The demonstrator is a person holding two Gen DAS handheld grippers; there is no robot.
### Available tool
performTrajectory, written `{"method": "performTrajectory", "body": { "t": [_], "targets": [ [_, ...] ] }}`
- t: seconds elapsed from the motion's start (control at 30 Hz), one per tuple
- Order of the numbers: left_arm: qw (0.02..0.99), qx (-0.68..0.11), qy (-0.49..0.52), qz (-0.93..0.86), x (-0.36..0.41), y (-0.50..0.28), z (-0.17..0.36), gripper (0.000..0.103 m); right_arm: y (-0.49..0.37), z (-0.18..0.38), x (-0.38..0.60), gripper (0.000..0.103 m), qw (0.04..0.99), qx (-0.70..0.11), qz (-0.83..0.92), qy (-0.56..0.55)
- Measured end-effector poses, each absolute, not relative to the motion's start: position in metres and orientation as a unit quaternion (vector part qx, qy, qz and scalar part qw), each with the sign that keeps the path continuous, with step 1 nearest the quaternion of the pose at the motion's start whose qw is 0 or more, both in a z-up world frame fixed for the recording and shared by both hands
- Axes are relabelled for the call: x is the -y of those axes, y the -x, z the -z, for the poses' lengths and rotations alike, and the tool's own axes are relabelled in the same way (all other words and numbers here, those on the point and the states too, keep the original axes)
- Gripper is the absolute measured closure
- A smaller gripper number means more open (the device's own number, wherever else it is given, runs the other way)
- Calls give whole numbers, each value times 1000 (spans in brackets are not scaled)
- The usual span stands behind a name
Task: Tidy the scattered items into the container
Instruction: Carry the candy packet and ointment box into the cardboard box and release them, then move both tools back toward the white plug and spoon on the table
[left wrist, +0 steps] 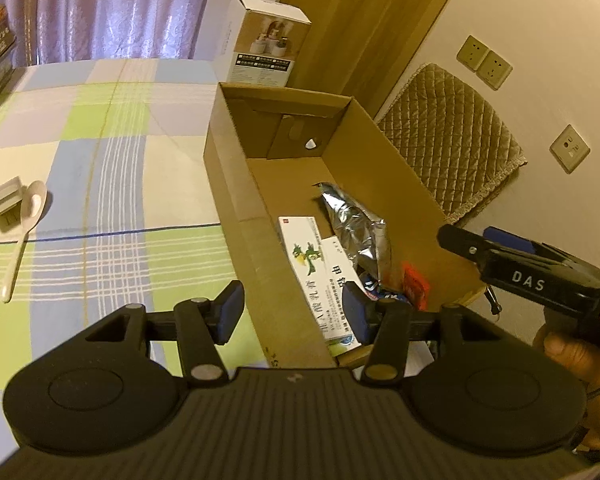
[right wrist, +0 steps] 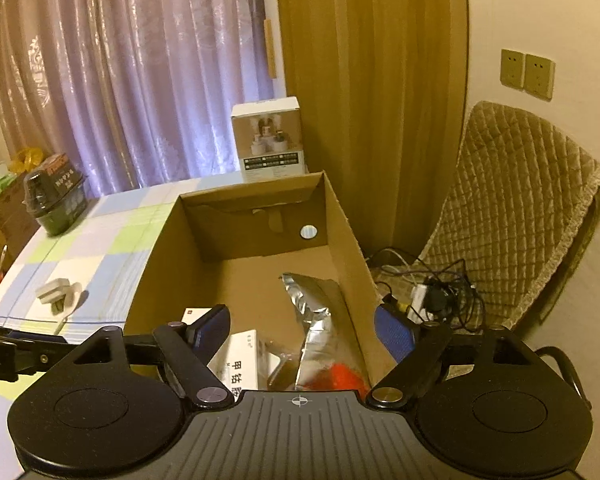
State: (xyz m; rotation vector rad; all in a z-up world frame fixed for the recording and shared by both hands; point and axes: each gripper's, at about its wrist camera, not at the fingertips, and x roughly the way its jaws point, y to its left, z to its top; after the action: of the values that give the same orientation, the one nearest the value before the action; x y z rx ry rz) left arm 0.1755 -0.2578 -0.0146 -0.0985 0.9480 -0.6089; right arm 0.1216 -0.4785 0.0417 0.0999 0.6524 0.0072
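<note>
Left wrist: both claws (left wrist: 292, 312) (right wrist: 302, 330) gape wide over cardboard box (left wrist: 236, 184), crinkled foil pouch (left wrist: 356, 228) inside.

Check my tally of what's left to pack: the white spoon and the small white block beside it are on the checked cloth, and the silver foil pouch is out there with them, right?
Not quite. The silver foil pouch already lies inside the cardboard box, as the left wrist view shows. The white spoon and small white block are indeed on the checked cloth.
</note>
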Motion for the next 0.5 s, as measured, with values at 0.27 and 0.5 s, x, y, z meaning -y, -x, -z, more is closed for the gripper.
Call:
{"method": "performTrajectory", "body": {
  "t": [0.27, 0.5],
  "targets": [
    [843, -458, 43, 278, 244, -168, 21, 50, -109, -40, 471, 18, 943, -329, 1, -49],
    [850, -455, 41, 263, 224, -159, 18, 37, -100, -44, 453, 18, 943, -329, -12, -41]
  ]
}}
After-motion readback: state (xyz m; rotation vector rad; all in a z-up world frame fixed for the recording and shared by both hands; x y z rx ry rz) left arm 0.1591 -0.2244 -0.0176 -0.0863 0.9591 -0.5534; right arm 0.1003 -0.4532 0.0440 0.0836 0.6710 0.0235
